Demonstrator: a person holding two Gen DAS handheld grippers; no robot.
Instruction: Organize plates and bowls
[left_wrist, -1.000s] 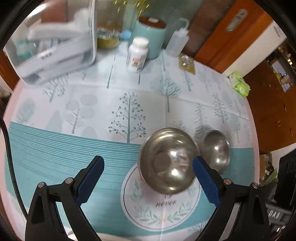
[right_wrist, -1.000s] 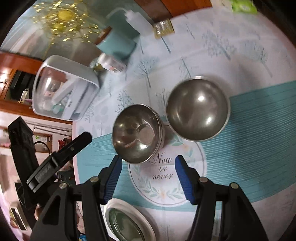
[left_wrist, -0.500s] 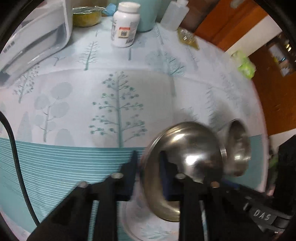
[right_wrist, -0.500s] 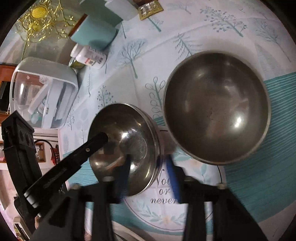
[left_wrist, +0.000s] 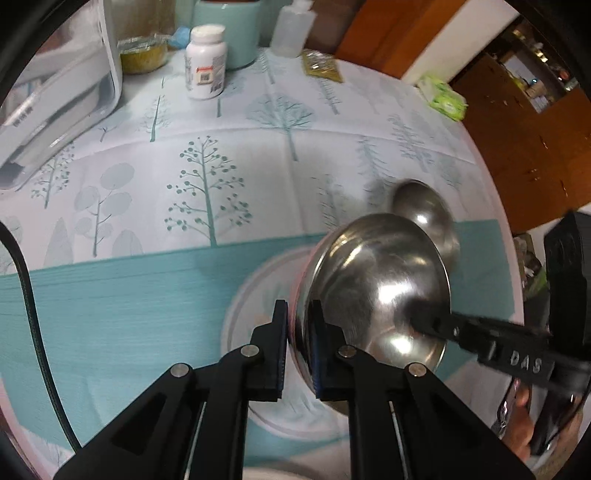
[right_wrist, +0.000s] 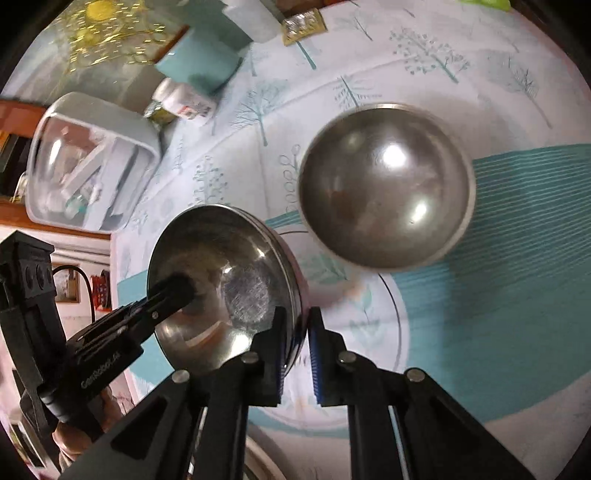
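A small steel bowl (left_wrist: 376, 291) stands tilted above the round print on the tablecloth (left_wrist: 147, 295). My left gripper (left_wrist: 298, 347) is shut on its near rim, one pad inside and one outside. From the opposite side my right gripper (right_wrist: 295, 347) has the same bowl's (right_wrist: 229, 280) rim between its pads, its jaws still closing onto it. Each gripper shows in the other's view: the right gripper (left_wrist: 436, 325), the left gripper (right_wrist: 177, 291). A second steel bowl (right_wrist: 384, 184) sits upright on the cloth just beyond, and appears behind the held one as a bowl (left_wrist: 424, 210).
At the table's far side stand a white pill bottle (left_wrist: 205, 62), a teal canister (left_wrist: 225, 29), a squeeze bottle (left_wrist: 291, 26) and a clear lidded box (left_wrist: 55, 92). A green packet (left_wrist: 445, 98) lies near the round table's edge. A white-rimmed dish (right_wrist: 258, 461) lies below my right gripper.
Both grippers went from wide open around the small bowl to closed on its rim. The bowl has tipped up from lying flat on the cloth.
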